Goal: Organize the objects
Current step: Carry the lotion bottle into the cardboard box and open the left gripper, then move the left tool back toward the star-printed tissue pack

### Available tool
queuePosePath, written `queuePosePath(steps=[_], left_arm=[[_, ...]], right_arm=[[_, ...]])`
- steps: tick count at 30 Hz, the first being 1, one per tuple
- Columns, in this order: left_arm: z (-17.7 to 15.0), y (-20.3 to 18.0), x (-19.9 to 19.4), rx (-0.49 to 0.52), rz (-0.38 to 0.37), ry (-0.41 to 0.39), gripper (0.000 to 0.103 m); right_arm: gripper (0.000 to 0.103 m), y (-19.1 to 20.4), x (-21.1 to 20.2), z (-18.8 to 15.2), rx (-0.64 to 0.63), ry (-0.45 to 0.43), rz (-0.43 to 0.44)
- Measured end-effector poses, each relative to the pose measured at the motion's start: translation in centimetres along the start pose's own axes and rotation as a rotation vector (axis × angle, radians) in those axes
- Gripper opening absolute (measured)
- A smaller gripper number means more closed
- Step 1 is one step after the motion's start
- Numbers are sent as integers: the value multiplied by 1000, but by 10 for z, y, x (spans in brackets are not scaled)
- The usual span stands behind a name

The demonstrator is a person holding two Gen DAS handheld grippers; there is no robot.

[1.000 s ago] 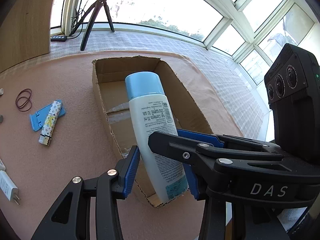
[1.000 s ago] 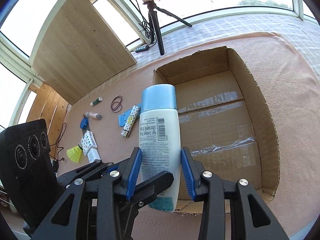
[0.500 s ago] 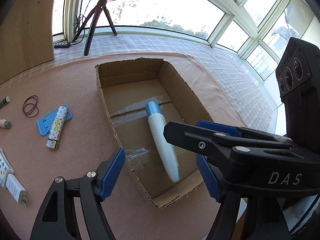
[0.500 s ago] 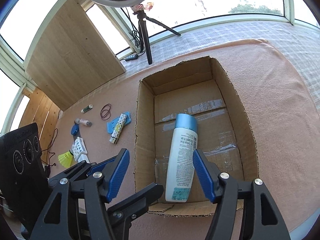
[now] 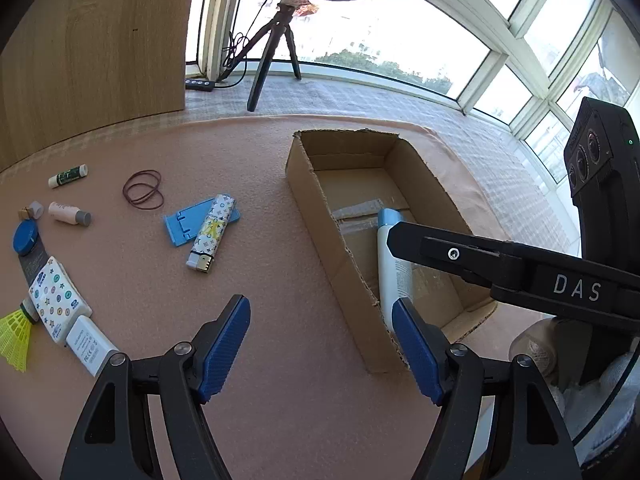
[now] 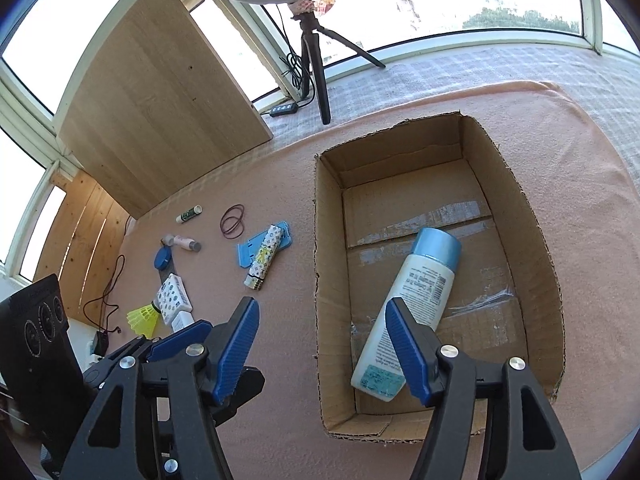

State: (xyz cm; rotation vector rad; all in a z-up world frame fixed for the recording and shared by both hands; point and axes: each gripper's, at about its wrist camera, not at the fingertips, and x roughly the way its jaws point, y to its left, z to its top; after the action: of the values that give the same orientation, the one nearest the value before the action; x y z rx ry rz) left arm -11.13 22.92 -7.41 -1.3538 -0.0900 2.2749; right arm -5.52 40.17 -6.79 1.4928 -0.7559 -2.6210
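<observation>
A white bottle with a blue cap (image 6: pixel 416 296) lies flat on the floor of the open cardboard box (image 6: pixel 328 280), cap toward the far end. My right gripper (image 6: pixel 322 304) hangs open above the box's near left wall, nothing between its blue pads. My left gripper (image 5: pixel 320 304) is open too, over the pink cloth just left of the box (image 5: pixel 320 232), and holds nothing. In the left wrist view the bottle (image 5: pixel 394 276) is partly hidden behind a black finger (image 5: pixel 440 248) of the right gripper. A patterned lighter (image 5: pixel 210 232) rests on a blue stand (image 5: pixel 180 228).
Left of the box lie rubber bands (image 5: pixel 143 194), a glue stick (image 5: pixel 68 175), a small pink bottle (image 5: pixel 68 213), a patterned card box (image 5: pixel 56 296), a white charger (image 5: pixel 88 344) and a yellow shuttlecock (image 5: pixel 14 332). A tripod (image 5: pixel 272 56) and wooden board (image 5: pixel 92 40) stand behind.
Both grippers were shut on the bottle above the box; both opened and it dropped flat into the box. My left gripper then swung left, away from the box.
</observation>
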Motion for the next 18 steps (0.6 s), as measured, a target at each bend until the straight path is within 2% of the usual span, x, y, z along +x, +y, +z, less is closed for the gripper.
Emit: queuePosePath(steps=[10, 18], left_arm=[[-2, 98, -17, -119, 130, 12, 77], [12, 189, -15, -205, 263, 38, 76]], right_arm=[[62, 35, 19, -9, -13, 26, 21], [62, 50, 26, -25, -9, 33, 15]])
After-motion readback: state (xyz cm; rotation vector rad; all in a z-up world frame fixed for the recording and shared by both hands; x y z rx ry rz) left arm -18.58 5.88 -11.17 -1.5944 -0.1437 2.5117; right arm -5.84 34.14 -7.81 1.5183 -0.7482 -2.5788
